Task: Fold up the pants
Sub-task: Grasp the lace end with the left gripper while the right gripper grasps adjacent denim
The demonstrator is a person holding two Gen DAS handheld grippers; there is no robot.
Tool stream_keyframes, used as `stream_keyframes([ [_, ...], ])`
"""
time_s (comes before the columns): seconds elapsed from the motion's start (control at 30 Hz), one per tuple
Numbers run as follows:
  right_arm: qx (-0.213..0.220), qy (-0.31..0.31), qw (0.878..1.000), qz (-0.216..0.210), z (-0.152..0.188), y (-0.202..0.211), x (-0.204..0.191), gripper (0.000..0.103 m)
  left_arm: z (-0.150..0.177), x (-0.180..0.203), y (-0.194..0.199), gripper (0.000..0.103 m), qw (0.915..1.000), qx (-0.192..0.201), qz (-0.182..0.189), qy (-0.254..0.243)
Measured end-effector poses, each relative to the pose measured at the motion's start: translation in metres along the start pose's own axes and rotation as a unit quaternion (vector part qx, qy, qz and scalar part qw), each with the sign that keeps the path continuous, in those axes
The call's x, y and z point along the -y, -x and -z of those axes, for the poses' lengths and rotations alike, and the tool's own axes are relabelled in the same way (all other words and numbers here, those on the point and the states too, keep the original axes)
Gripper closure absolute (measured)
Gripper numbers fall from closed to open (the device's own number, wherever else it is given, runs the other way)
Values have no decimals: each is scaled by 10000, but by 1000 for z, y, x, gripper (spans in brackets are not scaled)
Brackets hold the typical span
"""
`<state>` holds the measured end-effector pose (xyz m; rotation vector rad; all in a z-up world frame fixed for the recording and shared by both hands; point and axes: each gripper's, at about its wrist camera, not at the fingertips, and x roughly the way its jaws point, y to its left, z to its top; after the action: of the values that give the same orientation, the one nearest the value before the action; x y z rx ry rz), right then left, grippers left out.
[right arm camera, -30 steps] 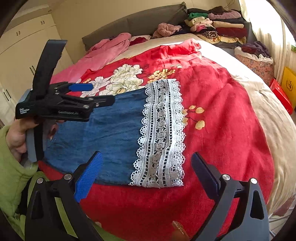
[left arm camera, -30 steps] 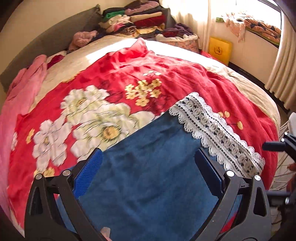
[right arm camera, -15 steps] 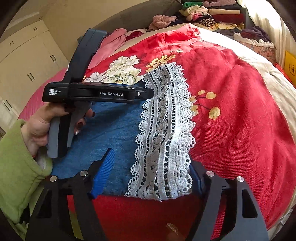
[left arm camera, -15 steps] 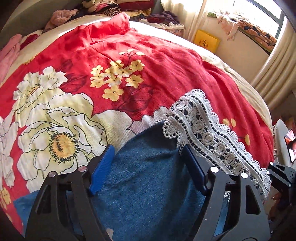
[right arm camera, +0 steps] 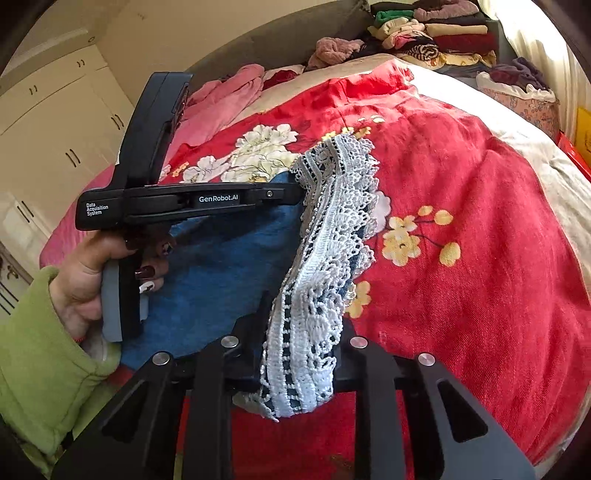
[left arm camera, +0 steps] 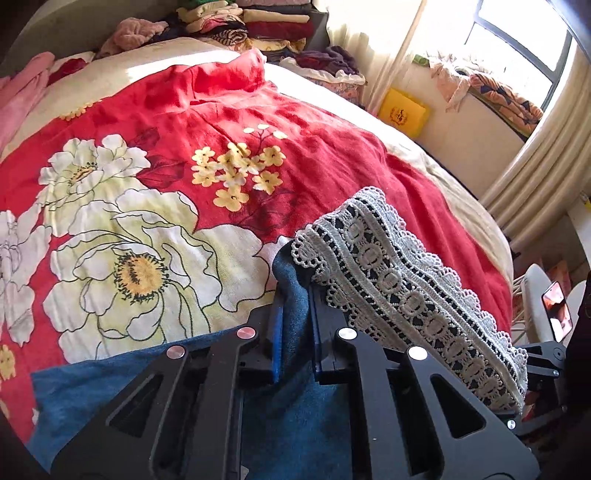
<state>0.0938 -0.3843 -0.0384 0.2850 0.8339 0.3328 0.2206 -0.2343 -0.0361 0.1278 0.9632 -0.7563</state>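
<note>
Blue denim pants [left arm camera: 295, 413] with a white lace hem [left arm camera: 406, 288] lie on the red floral quilt [left arm camera: 332, 155]. My left gripper [left arm camera: 295, 306] is shut on a fold of denim at the hem's far corner, the cloth squeezed between its blue pads. From the right wrist, that gripper [right arm camera: 299, 192] shows side-on, held by a hand [right arm camera: 81, 280] in a green sleeve. My right gripper [right arm camera: 303, 332] is closing on the near end of the lace hem [right arm camera: 332, 229], which is bunched and lifted between its fingers. The denim [right arm camera: 221, 266] spreads out to the left.
A stack of folded clothes [left arm camera: 258, 26] sits at the head of the bed, with a pink garment [right arm camera: 221, 99] on the far left side. White wardrobe doors [right arm camera: 55, 129] stand left of the bed. A yellow box [left arm camera: 404, 112] and curtains [left arm camera: 535, 177] are on the window side.
Both grippers went from wide open to closed on the pants. The left one moved forward to the hem's far corner. The lace hem, flat before, is now bunched and raised.
</note>
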Motion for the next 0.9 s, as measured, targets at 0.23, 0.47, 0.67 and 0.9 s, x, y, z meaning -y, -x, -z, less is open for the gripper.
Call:
stream_keyframes([
  [0.23, 283, 625, 9976, -127, -24, 22, -59, 81, -1, -14, 55, 98, 9977, 612, 236, 175],
  [0.47, 72, 1242, 9921, -184, -32, -6, -125, 81, 27, -65, 88, 78, 9936, 993, -57, 537],
  [0.67, -408, 2073, 9774, -18, -14, -55, -189, 81, 75, -133, 134, 66, 9801, 1379, -401, 1370],
  [0.9, -1010, 2669, 9578, -354, 24, -97, -238, 70, 141, -204, 190, 59, 9380, 2062, -169, 2781],
])
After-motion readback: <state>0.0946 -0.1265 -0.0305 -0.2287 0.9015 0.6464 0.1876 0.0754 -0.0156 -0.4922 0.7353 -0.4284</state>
